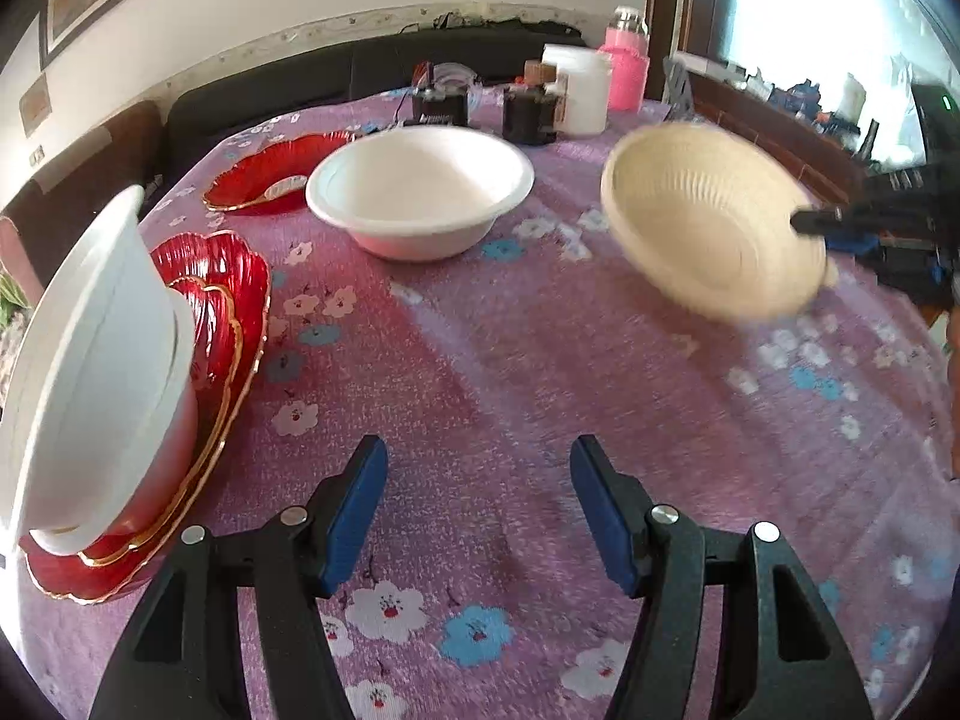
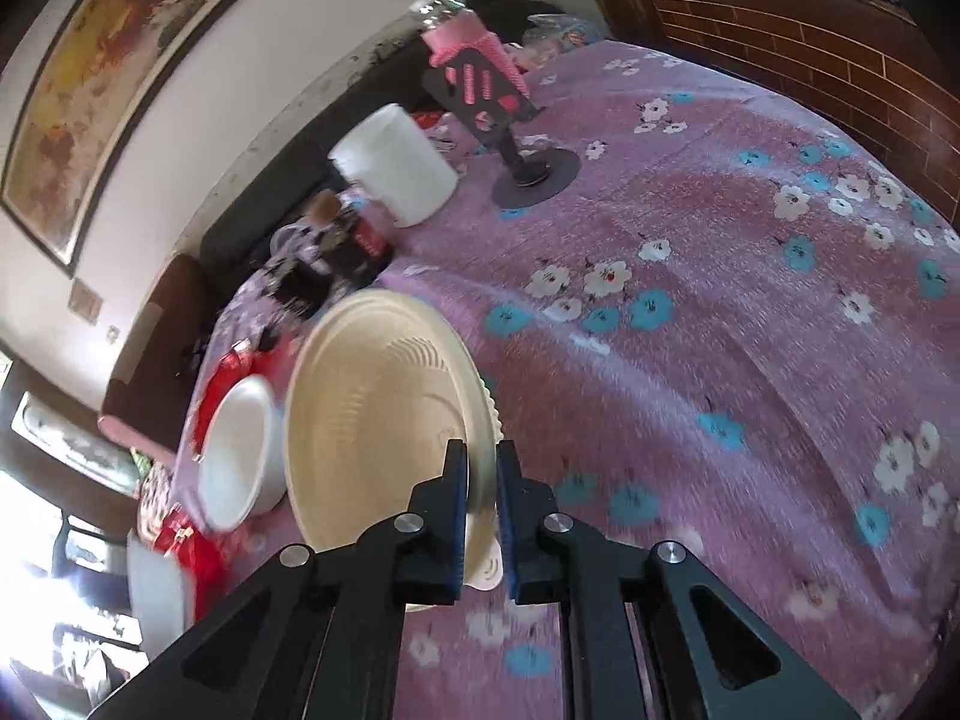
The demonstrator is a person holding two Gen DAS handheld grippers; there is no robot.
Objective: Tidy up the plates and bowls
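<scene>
My right gripper is shut on the rim of a cream ribbed bowl and holds it tilted above the table; the bowl shows blurred at the right of the left wrist view, with the right gripper at its rim. My left gripper is open and empty over the purple flowered cloth. A white bowl stands at centre back. At the left, white bowls sit on stacked red plates. Another red plate lies behind.
At the back of the table stand a white jar, a pink bottle, dark small bottles and a black phone stand. A dark sofa runs behind the table. A wooden cabinet is at the right.
</scene>
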